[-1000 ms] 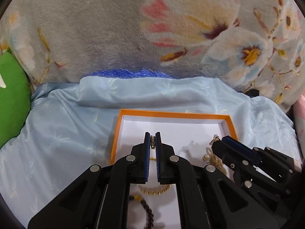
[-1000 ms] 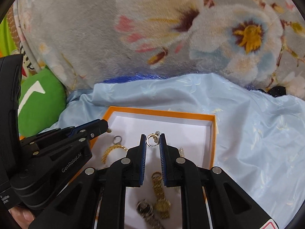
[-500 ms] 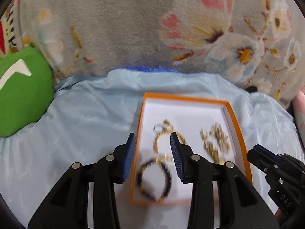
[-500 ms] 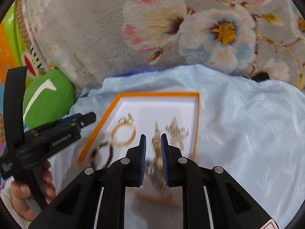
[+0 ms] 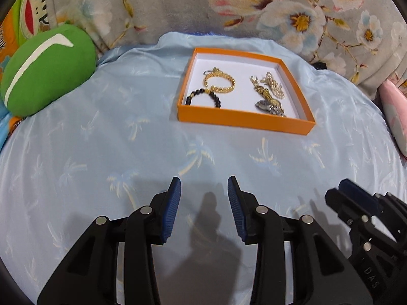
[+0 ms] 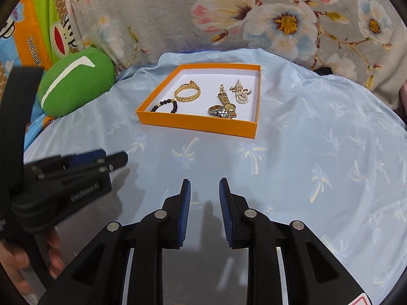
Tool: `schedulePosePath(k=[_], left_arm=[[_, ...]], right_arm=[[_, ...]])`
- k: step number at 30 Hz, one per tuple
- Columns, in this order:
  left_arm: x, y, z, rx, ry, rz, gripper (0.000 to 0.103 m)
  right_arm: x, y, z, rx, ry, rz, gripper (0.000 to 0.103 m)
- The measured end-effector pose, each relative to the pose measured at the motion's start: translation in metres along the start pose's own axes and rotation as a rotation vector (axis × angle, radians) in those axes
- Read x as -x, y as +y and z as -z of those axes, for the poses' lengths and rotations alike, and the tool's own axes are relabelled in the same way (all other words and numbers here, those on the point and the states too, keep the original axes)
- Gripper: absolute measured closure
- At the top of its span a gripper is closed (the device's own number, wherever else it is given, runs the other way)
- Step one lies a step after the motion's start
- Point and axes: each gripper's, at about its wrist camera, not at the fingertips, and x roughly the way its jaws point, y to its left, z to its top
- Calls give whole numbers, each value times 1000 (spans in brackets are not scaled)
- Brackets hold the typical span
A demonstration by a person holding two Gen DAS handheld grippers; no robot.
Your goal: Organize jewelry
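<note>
An orange tray point(image 5: 244, 122) point(image 6: 198, 124) with a white floor sits on the light blue sheet. In it lie a gold chain bracelet point(image 5: 220, 82) point(image 6: 188, 92), a black bead bracelet point(image 5: 203, 97) point(image 6: 165, 105), gold and silver watches point(image 5: 269, 101) point(image 6: 225, 108) and a pearl piece point(image 5: 273, 84) point(image 6: 240, 92). My left gripper point(image 5: 204, 181) is open and empty, well back from the tray. My right gripper point(image 6: 202, 182) is open and empty, also back from the tray.
A green cushion point(image 5: 45, 71) point(image 6: 76, 84) lies at the left. A grey floral blanket point(image 5: 178, 5) point(image 6: 229, 12) rises behind the tray. The blue sheet point(image 5: 127, 139) spreads between grippers and tray. A pink item point(image 5: 394, 106) sits at the right edge.
Both grippers released their jewelry into the tray, opened, and pulled back and up away from it.
</note>
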Motion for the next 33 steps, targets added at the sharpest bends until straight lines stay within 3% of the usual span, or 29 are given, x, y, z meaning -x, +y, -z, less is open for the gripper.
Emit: schedulePosePath(k=[8, 11, 16, 21, 30, 33], left_arm=[[-10, -4, 4, 24, -2, -58, 66], [-9, -6, 3, 20, -19, -82, 47], [-8, -11, 2, -4, -33, -95, 46], [-8, -11, 3, -3, -29, -109, 42], [-10, -14, 3, -18, -23, -146, 37], [-12, -13, 3, -16, -15, -167, 37]], right_arm=[[-16, -13, -4, -64, 7, 47, 61], [-19, -14, -6, -88, 12, 55, 53], [-22, -8, -5, -60, 26, 84, 47], [-22, -6, -5, -47, 23, 109, 34], [-23, -11, -5, -74, 32, 126, 29], [-25, -9, -5, -78, 45, 196, 22]])
